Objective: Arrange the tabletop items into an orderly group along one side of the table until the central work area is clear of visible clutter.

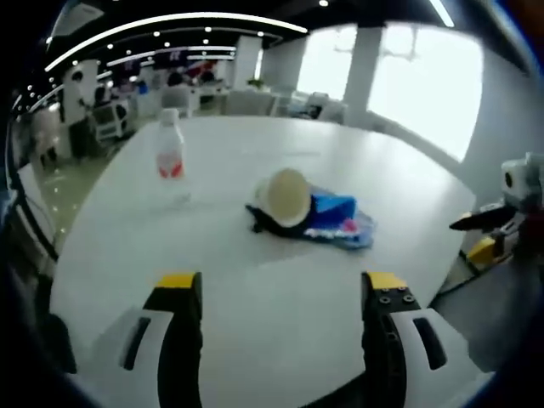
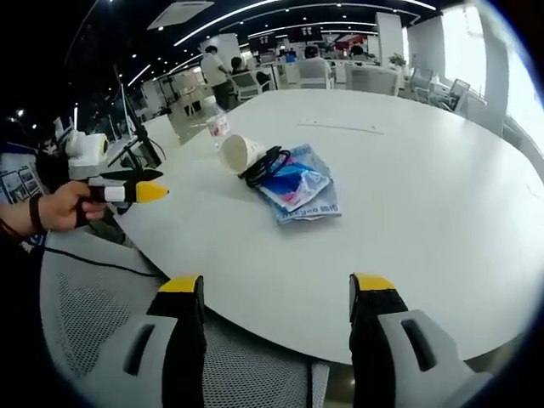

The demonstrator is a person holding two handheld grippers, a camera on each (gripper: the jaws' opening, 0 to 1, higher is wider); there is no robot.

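A: Bottle [image 1: 170, 153] stands left on our table [image 1: 280, 306]; the tipped paper cup [image 1: 286, 197], black cable [image 2: 265, 163] and blue packets [image 1: 340, 219] lie mid-table, ungrouped.

B: Nothing's tidied, we'd judge. Our left gripper [image 1: 280, 297] and right gripper [image 2: 278, 302] gape wide, empty.

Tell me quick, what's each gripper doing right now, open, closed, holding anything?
Left gripper: open, holding nothing, poised over the near edge of the white table.
Right gripper: open, holding nothing, at the table's edge.
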